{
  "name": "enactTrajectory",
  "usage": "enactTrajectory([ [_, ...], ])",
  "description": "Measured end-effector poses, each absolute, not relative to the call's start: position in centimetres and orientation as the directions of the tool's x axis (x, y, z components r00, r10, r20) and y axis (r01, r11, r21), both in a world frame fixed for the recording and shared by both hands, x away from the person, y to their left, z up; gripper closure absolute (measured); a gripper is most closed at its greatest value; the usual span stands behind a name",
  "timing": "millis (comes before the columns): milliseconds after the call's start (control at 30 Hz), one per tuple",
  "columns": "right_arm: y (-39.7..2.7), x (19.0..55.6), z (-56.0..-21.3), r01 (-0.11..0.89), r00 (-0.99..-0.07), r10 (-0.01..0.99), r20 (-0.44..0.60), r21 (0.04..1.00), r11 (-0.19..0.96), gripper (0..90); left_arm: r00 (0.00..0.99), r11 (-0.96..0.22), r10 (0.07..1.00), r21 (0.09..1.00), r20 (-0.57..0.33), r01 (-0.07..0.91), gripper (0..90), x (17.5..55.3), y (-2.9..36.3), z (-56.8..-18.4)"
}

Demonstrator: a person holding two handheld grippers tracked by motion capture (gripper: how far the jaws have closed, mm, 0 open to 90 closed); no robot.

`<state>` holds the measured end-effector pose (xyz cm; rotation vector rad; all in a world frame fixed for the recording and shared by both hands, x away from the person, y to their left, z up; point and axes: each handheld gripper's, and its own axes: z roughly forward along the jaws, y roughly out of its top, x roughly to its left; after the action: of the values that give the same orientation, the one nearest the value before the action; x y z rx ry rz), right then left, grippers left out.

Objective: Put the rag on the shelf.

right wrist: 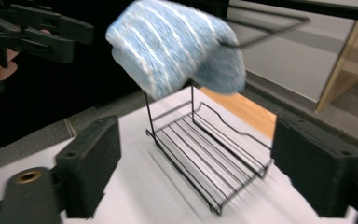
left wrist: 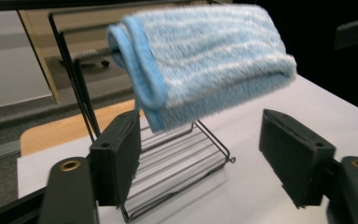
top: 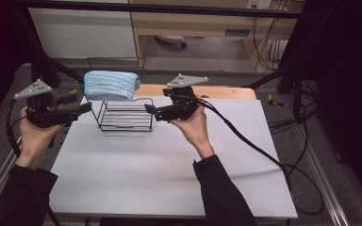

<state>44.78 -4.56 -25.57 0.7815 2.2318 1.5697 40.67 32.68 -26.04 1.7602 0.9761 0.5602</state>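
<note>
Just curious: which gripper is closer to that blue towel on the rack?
Left, narrowly. The left gripper sits just beside the blue towel; the right gripper is slightly farther, right of it.

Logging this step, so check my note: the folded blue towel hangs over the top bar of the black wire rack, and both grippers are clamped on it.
One thing is wrong: neither gripper grips. The left gripper and right gripper flank the towel with open, empty jaws, as both gripper views show. The towel does hang over the wire rack.
</note>
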Motion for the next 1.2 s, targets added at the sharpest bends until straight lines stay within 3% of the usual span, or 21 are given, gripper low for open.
enactTrajectory([
  [467, -12.3, 43.0, -29.3, 0.325, -0.788, 0.605, 0.116, 0.913, 0.248, 3.2, 0.605, -0.221, 0.792, 0.887, -0.079, 0.405, 10.9, 39.8, 30.3, -32.2],
  [1200, -22.1, 39.3, -39.1, 0.459, -0.718, 0.664, 0.209, 0.860, 0.225, 0.6, 0.641, -0.290, 0.761, 0.830, -0.102, 0.476, 10.7, 38.2, 28.0, -41.2],
])
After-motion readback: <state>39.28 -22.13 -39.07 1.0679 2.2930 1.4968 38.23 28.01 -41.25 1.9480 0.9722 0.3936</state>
